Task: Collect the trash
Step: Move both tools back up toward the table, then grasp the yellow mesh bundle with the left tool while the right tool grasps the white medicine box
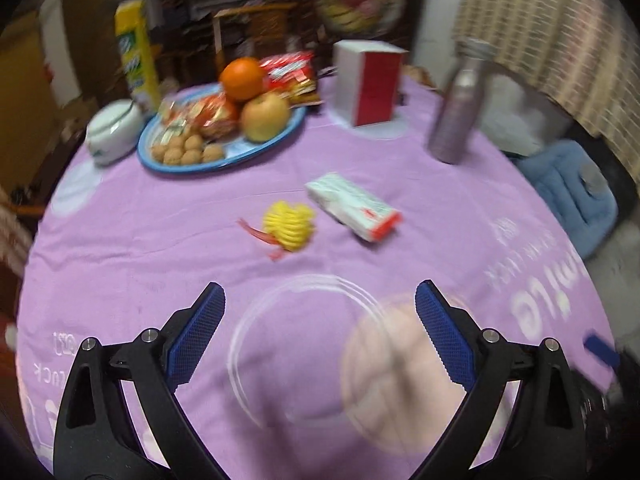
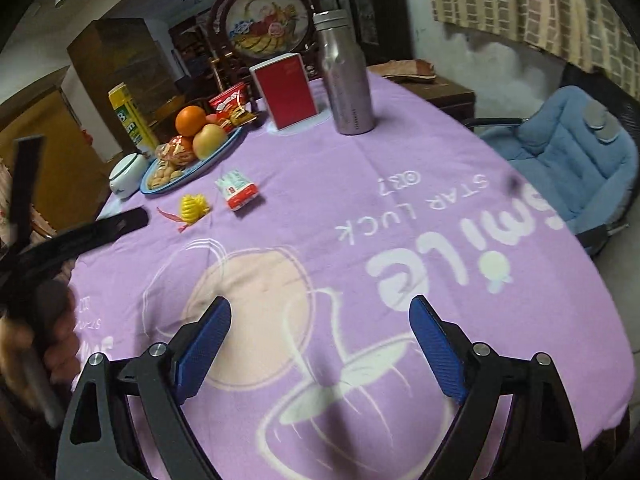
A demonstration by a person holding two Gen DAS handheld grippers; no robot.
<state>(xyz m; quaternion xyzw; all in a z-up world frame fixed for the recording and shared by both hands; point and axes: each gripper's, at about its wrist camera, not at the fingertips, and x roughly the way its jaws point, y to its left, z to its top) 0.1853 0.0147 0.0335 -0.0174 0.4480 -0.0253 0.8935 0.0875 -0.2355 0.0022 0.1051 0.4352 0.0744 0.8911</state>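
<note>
Purple tablecloth (image 1: 160, 248) is filling the left wrist view, where the left gripper (image 1: 320, 308) is hanging wide and empty, with a yellow wrapper (image 1: 289, 225) and a small white carton (image 1: 354, 207) lying ahead, the carton's long axis slanting right; its print is probably too blurred to read. From the right wrist, the right gripper (image 2: 320, 320) is gaping wide and empty, the trash sitting farther off to its left; the cloth is reading "smile", "STAR LUCK".

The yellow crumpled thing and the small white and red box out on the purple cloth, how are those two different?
The yellow wad is crumpled, rounded and ribbed, with red strips trailing from it; the white and red box is a flat-sided carton with straight edges. The wad is the smaller. The box lies on its side, red end toward the cameras; the wad has no clear orientation. Both lie loose on the purple cloth, apart from each other and off the blue plate.
</note>
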